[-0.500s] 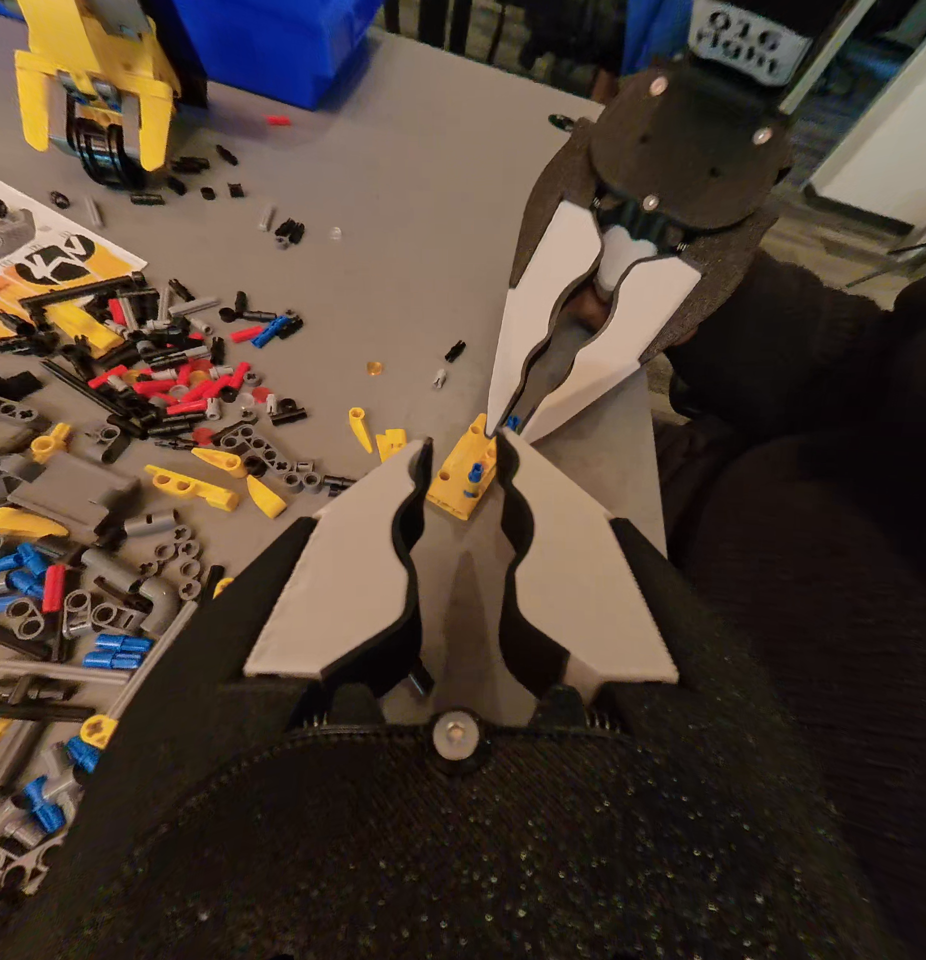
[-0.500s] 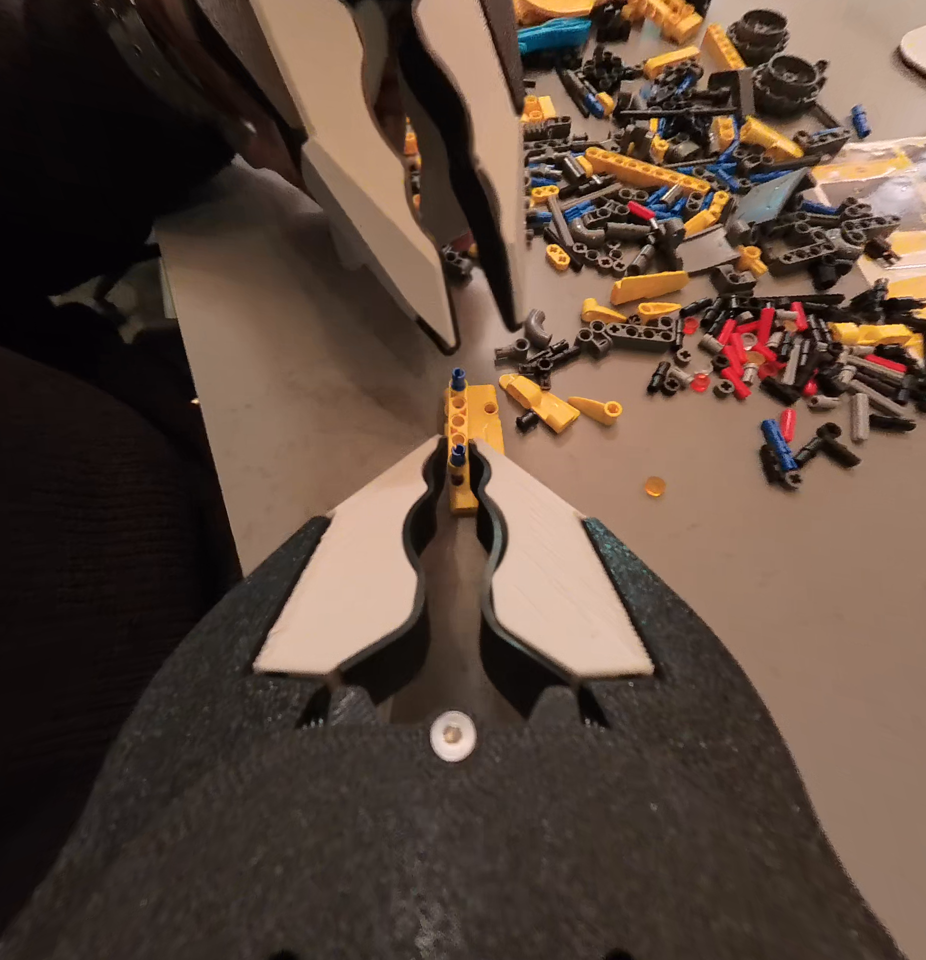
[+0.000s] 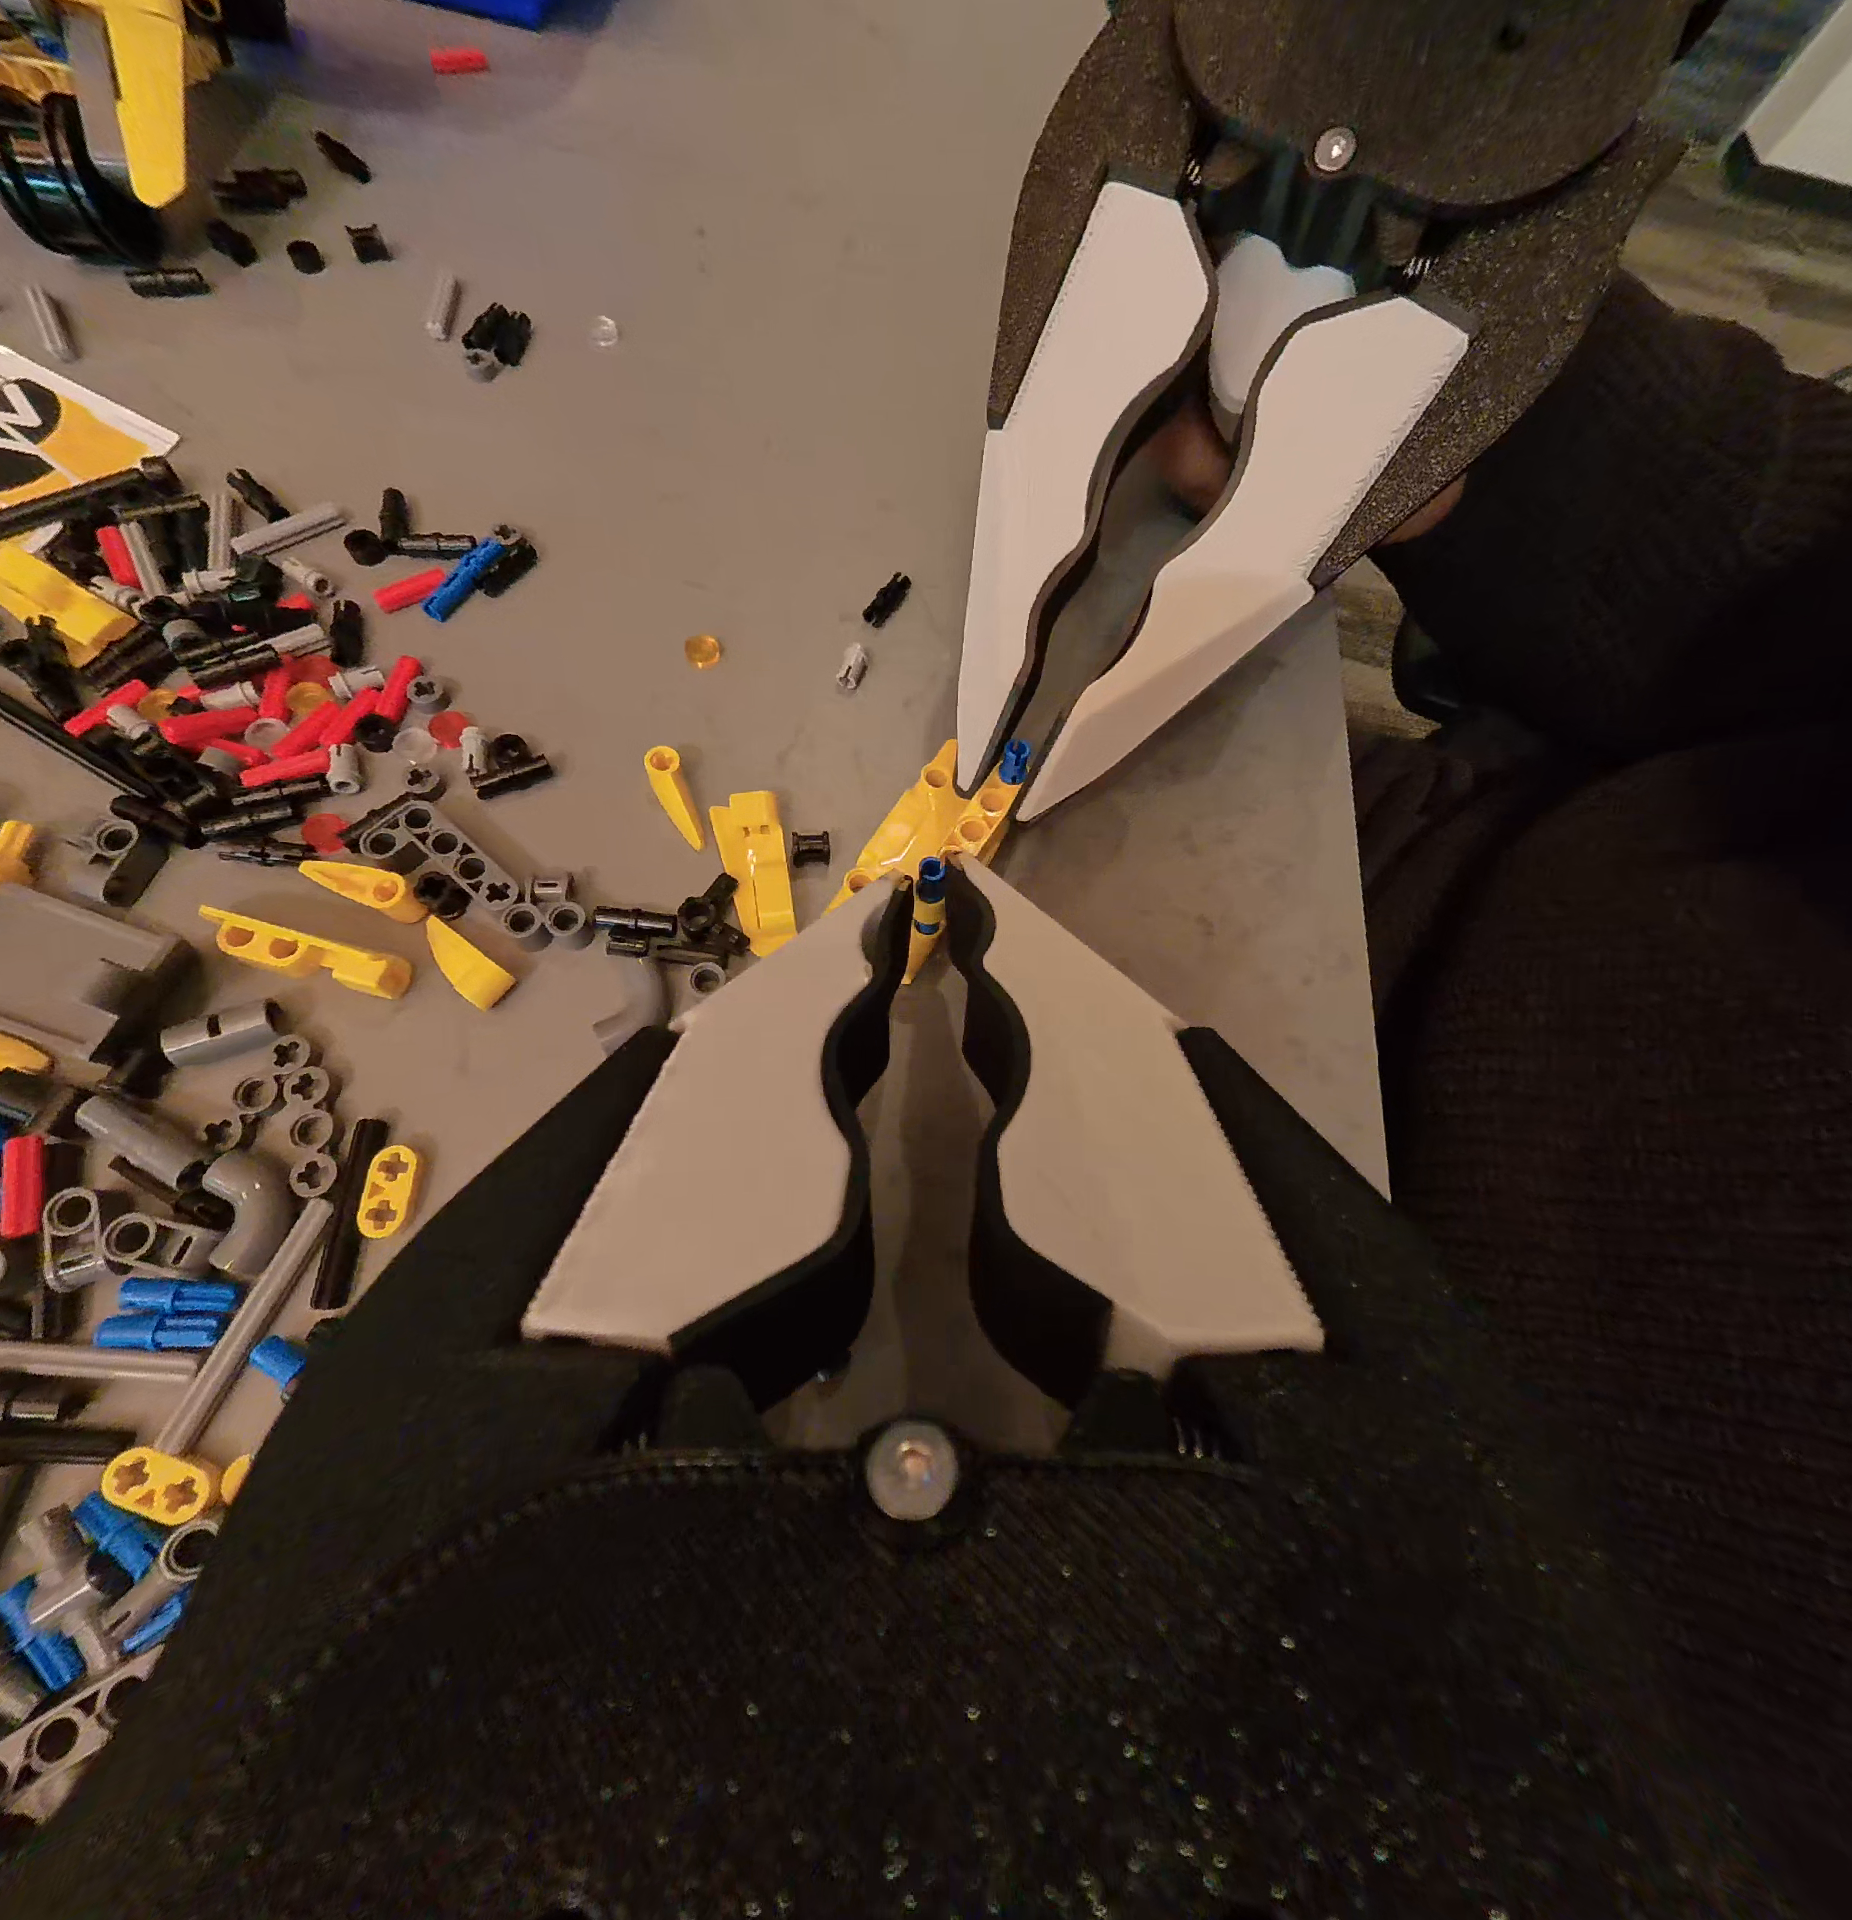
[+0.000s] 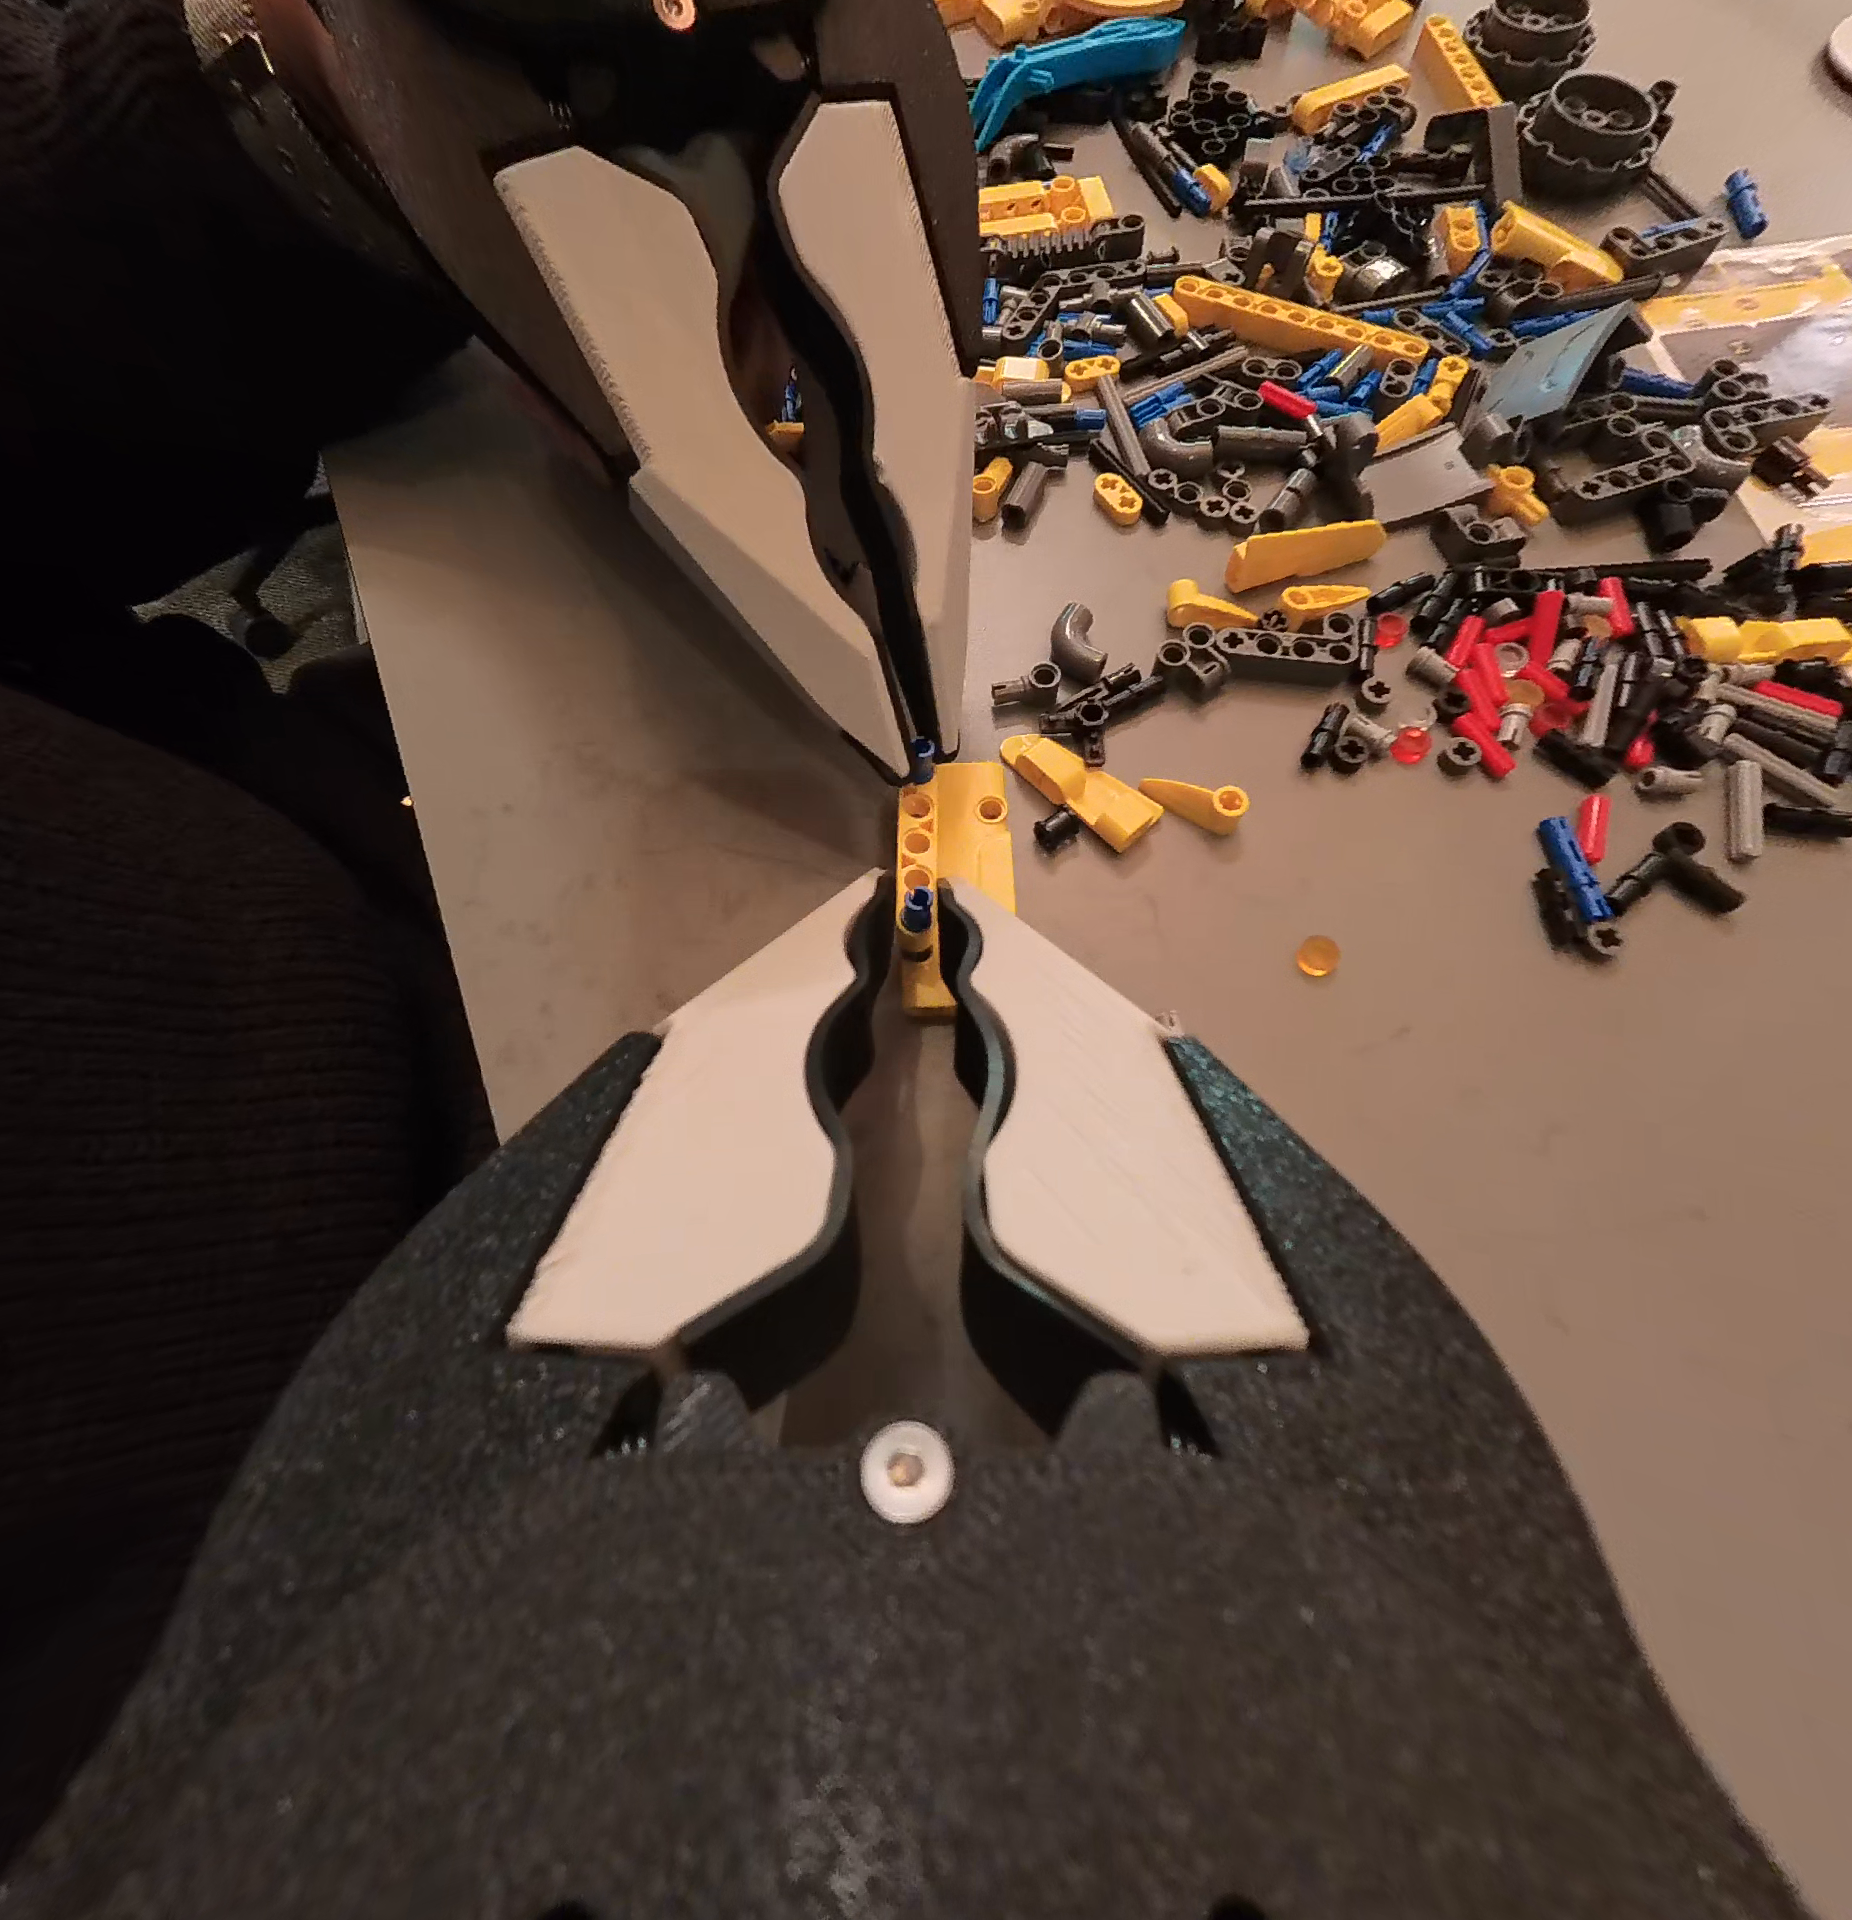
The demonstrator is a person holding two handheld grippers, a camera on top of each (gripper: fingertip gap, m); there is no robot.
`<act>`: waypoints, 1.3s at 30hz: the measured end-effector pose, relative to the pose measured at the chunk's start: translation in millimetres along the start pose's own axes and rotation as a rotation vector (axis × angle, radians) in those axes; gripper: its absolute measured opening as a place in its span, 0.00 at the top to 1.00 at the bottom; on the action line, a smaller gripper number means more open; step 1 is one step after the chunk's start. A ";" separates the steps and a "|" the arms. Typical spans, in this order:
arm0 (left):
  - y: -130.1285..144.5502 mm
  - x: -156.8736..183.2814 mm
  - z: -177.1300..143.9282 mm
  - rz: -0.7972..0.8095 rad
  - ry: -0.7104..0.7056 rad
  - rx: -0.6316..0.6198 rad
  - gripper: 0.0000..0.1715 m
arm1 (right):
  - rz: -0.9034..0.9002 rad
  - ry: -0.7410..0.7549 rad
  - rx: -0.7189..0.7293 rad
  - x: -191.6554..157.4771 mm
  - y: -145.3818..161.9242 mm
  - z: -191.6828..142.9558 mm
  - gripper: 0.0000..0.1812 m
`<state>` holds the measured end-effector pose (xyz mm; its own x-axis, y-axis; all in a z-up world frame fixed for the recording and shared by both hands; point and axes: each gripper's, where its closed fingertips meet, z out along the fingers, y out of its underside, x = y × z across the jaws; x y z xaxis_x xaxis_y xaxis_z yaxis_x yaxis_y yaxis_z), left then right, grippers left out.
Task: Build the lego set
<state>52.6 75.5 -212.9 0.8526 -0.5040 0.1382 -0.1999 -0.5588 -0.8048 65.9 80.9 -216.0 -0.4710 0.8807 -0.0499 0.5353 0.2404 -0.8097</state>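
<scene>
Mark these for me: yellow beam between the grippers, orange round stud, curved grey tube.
yellow beam [image 4: 919, 831]: right wrist view, its holed top face.
orange stud [image 4: 1318, 956]: right wrist view, centre of the disc.
grey tube [image 4: 1076, 639]: right wrist view, its bend.

Between my two claws there is almost no room: the left claw [image 3: 927, 883] and the right claw [image 4: 917, 894] meet tip to tip over the yellow beam [image 4: 922, 831] near the tabletop [image 3: 797, 260] edge. On one side the scattered loose parts [image 3: 278, 727] block the way, with yellow wedge pieces [image 3: 756, 852] just beside the beam. The far tabletop is mostly bare.
</scene>
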 end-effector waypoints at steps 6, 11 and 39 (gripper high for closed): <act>1.0 -2.3 1.7 0.039 -0.040 -0.011 0.98 | 0.020 0.001 -0.008 2.2 1.3 0.8 0.96; 1.0 -2.3 1.7 0.067 -0.055 -0.011 0.98 | 0.014 0.009 -0.009 2.5 1.4 0.9 0.96; -7.1 -5.8 -0.7 0.098 -0.097 0.037 0.90 | 0.294 -0.238 0.226 4.7 -20.8 -26.5 0.86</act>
<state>48.7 81.9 -207.6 0.8727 -0.4883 0.0027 -0.2684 -0.4843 -0.8327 71.2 90.8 -183.9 -0.4842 0.7731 -0.4097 0.5164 -0.1255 -0.8471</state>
